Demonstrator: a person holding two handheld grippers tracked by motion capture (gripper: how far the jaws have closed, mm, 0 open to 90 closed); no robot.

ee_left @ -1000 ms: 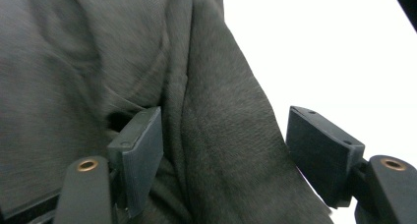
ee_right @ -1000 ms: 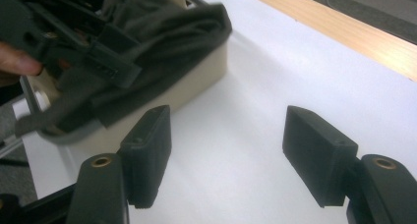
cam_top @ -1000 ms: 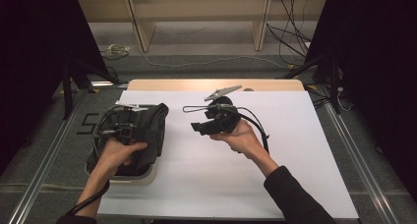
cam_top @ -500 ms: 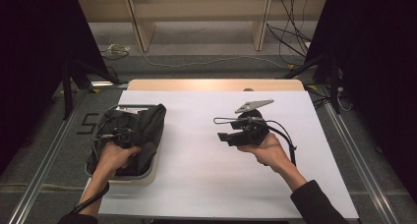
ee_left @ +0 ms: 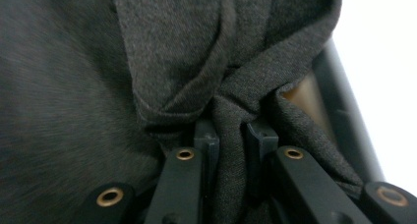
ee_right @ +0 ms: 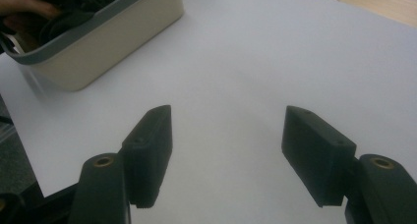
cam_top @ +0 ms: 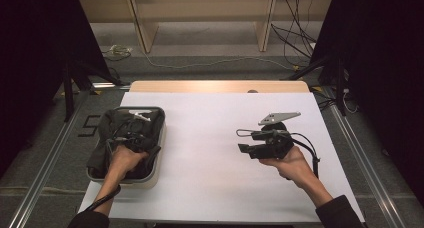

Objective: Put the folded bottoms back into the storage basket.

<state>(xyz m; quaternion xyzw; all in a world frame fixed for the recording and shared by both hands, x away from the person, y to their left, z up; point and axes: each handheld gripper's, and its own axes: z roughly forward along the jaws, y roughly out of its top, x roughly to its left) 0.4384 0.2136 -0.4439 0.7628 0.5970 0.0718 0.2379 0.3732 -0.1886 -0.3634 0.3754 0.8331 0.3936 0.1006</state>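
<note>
— Since the earlier frame, what has shifted?

— Both hands. Across the white tabletop (cam_top: 220,138) the right claw (cam_top: 243,148) has travelled from the middle toward the right side, and the left claw (cam_top: 131,136) has sunk lower into the tub (cam_top: 156,164) at the near left.

— Start with the big things, then. Where does the tub sit?

— On the left part of the tabletop, a cream tub with a grey rim (ee_right: 98,32), well apart from the right claw.

— And the dark grey cloth (cam_top: 111,133)?

— Bundled inside that tub, draped over its left and far edges. From the high view the folds are hard to separate, so I would only say it looks like one garment.

— Has the left claw got hold of it?

— Yes. Its jaws have just been closing, and in the left gripper view a gathered pleat of the cloth (ee_left: 231,135) runs straight down between the two pads, pinched tight. The left hand (cam_top: 122,158) rests over the tub's near end.

— And the right claw (ee_right: 226,155)?

— Held above bare tabletop in the right hand (cam_top: 290,163), jaws spread wide with nothing between them, pointing left toward the tub.
</note>
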